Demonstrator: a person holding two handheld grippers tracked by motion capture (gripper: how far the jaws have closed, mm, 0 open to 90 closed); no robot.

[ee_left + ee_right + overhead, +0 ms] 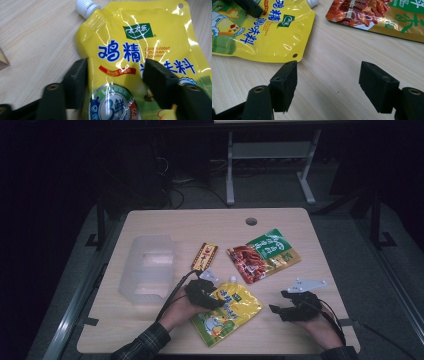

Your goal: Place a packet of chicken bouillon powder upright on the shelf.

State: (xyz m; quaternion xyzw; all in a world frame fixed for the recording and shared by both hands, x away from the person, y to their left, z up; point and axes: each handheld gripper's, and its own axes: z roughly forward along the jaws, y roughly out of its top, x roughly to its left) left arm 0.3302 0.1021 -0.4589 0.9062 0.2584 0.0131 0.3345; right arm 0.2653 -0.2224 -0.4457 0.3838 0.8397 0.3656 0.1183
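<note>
Right now my left gripper (pixel 116 75) has its jaws spread over the yellow pouch (pixel 140 50), glossy, white-capped, flat at the table's (pixel 165 225) near edge. My right gripper (pixel 328 83) gapes over bare wood beside it.

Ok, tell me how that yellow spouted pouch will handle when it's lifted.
The yellow pouch is glossy, wrinkled film, so it will probably sag and may slip. It lies flat between the left tool's open jaws, so pinching it looks awkward. Its capped spout seems the only stiff part.
</note>
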